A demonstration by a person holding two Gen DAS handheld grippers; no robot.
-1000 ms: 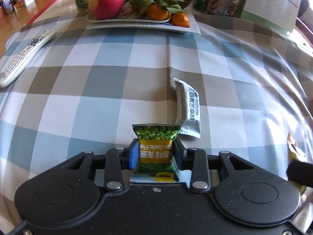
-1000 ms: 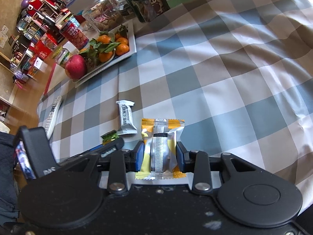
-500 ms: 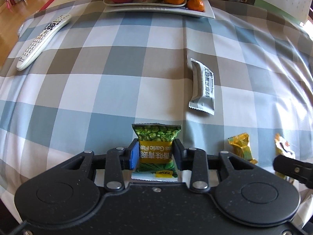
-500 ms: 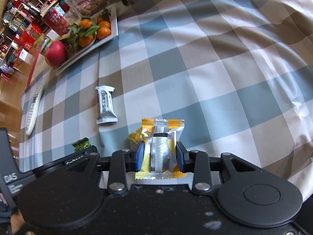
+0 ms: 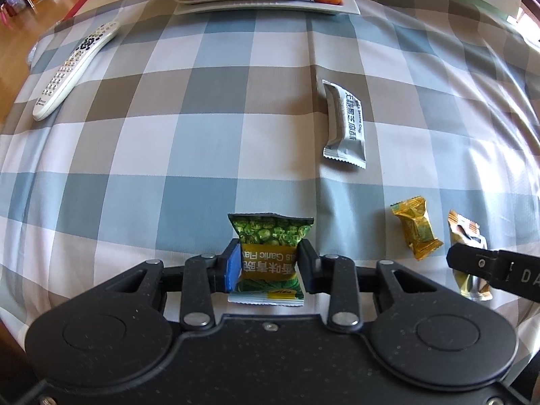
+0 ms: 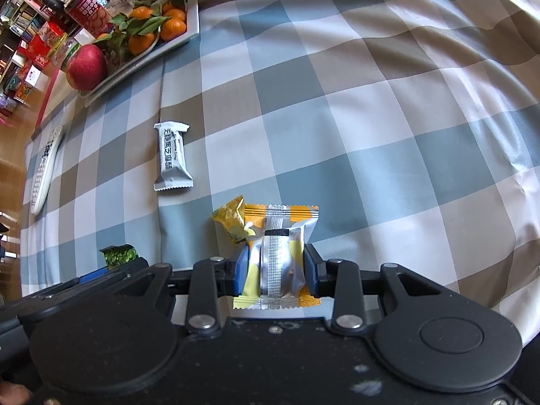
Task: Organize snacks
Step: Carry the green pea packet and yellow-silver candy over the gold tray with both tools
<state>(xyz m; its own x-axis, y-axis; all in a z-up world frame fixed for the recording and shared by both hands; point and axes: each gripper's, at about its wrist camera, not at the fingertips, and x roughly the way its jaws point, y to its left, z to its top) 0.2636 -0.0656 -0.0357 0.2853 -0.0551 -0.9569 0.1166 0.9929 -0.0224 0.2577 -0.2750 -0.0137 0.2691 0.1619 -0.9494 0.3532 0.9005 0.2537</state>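
The left gripper point(image 5: 270, 263) is clamped on a green garlic-pea packet point(image 5: 270, 253); the right gripper point(image 6: 276, 270) is clamped on a yellow-and-silver snack pack point(image 6: 278, 253). Both packs hang low over the checked tablecloth point(image 5: 202, 141). The gold-wrapped candy point(image 6: 231, 219) lies just left of the right pack (nearer that hand), with the white sesame bar point(image 6: 172, 157), long axis running near-to-far, farther off.

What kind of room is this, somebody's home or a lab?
Most likely a lived-in home, perhaps a living or dining room. A checked tablecloth covers the table, with a TV remote on it, a fruit tray of oranges and an apple, and cluttered shelves behind.
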